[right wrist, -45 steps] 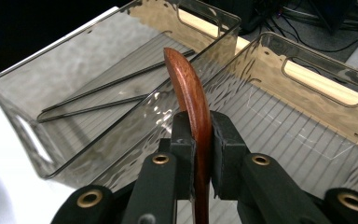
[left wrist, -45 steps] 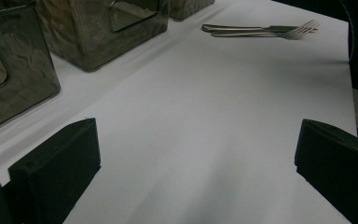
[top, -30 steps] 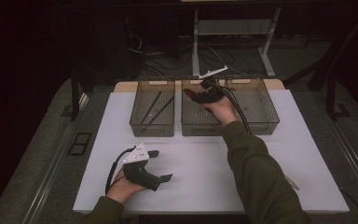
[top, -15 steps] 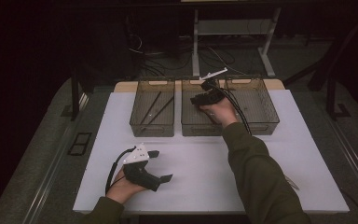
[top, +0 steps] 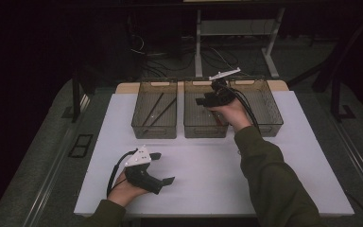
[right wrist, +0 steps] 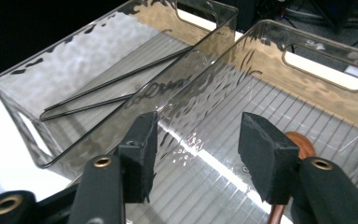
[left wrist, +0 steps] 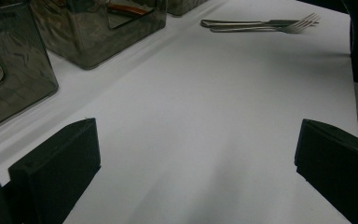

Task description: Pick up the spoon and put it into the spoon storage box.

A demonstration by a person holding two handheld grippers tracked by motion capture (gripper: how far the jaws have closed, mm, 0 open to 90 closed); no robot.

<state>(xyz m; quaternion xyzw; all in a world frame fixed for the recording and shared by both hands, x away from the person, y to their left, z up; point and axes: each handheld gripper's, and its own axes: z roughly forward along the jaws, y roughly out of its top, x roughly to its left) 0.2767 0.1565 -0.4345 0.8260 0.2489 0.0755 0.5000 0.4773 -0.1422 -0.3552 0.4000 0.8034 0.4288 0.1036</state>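
Brown wooden-handled utensil [right wrist: 294, 154] is seen lying flat on the ribbed floor of the clear smoky plastic middle bin [right wrist: 307, 70]; only its rounded handle end is shown; the rest is hidden behind the black jaw.

Left gripper [top: 163, 168] is lying low, jaws spread wide; right gripper [top: 203, 100], on an outstretched sleeved arm, is holding nothing, jaws having just been opening.
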